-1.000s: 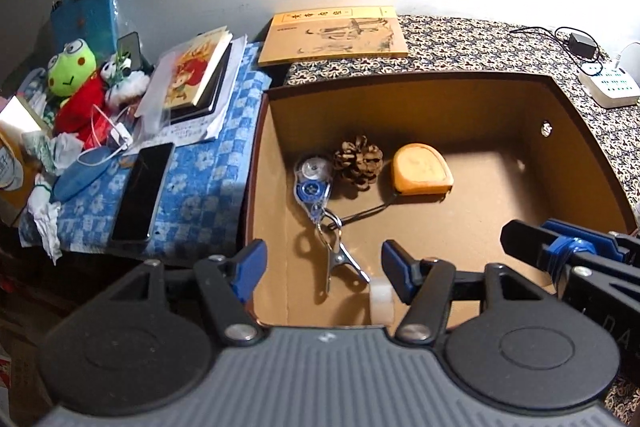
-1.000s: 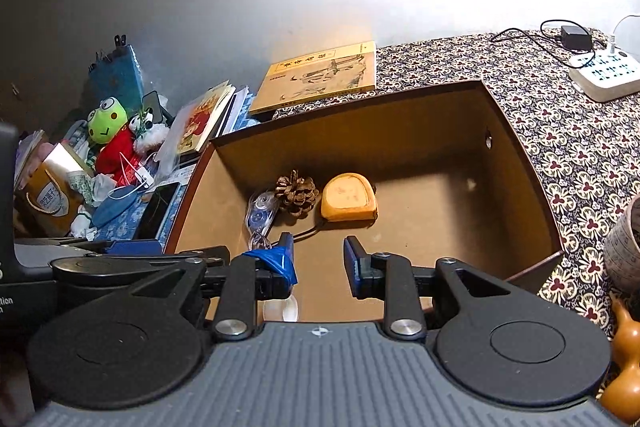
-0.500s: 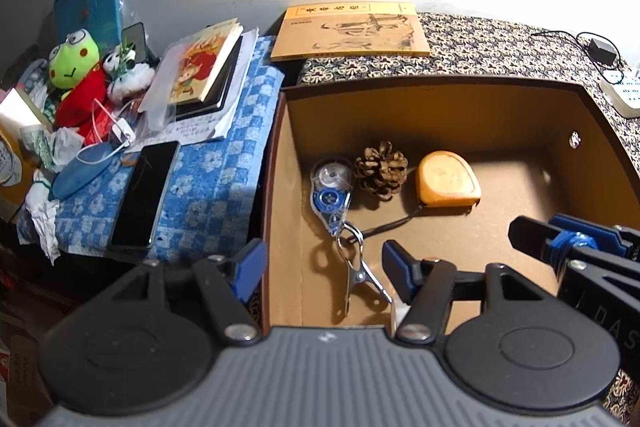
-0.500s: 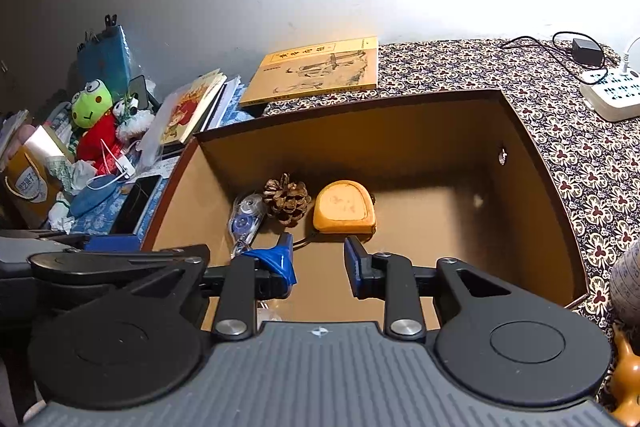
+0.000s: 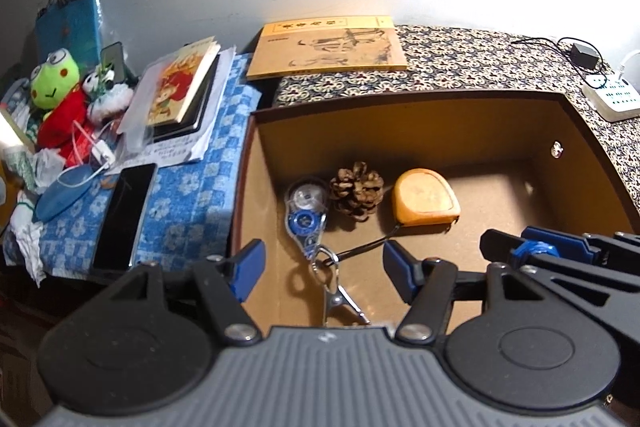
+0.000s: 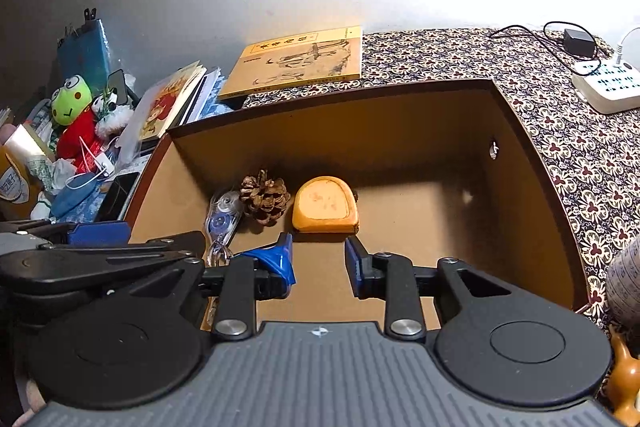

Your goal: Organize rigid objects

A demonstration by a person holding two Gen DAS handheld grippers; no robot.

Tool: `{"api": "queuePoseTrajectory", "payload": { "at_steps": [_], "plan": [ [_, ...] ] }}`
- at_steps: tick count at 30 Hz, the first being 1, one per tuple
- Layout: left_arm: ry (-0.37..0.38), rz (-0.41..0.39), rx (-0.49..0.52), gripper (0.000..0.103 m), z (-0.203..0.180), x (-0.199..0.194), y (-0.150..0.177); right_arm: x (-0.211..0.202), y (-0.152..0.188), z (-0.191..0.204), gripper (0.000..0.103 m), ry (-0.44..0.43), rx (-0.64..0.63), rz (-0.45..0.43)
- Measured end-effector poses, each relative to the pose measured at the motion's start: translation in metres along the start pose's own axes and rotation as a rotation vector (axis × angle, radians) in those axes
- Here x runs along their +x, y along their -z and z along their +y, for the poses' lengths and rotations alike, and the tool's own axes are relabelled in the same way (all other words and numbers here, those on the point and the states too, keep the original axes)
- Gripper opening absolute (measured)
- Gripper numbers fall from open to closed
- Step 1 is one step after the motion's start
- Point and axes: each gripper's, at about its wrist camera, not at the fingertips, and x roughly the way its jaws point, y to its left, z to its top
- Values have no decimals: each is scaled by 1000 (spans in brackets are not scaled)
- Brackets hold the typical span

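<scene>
Left gripper (image 5: 323, 269) and right gripper (image 6: 319, 259) both hover over the near edge of the brown box (image 5: 400, 131), jaws apart and empty. On the box floor, toward 10 o'clock from the right gripper: correction tape dispenser (image 5: 306, 217), pine cone (image 5: 356, 191) touching it at its 2 o'clock, orange tape measure (image 5: 426, 198) just beside the cone at 3 o'clock. A metal clip (image 5: 338, 297) lies at 6 o'clock of the dispenser, partly hidden by the left gripper body. Outside on the worktop: yellow book (image 5: 326, 47) at 12 o'clock of the box, power strip (image 6: 608, 87) at 2 o'clock, phone (image 5: 124, 219) on blue checked cloth (image 5: 192, 195) at 9 o'clock.
</scene>
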Motion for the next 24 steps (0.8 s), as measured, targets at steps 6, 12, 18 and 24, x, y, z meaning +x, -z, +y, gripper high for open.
{"api": "queuePoseTrajectory", "payload": {
  "at_steps": [6, 12, 18, 24],
  "plan": [
    [6, 16, 5, 65, -5, 7, 2, 3, 0, -5, 11, 11, 21, -5],
    [5, 31, 2, 65, -8, 11, 6, 2, 0, -4, 12, 23, 14, -19],
    [10, 47, -23, 65, -5, 15, 8, 3, 0, -4, 12, 22, 5, -23],
    [-4, 52, -31, 66, -4, 17, 9, 2, 0, -4, 12, 30, -3, -33]
  ]
}}
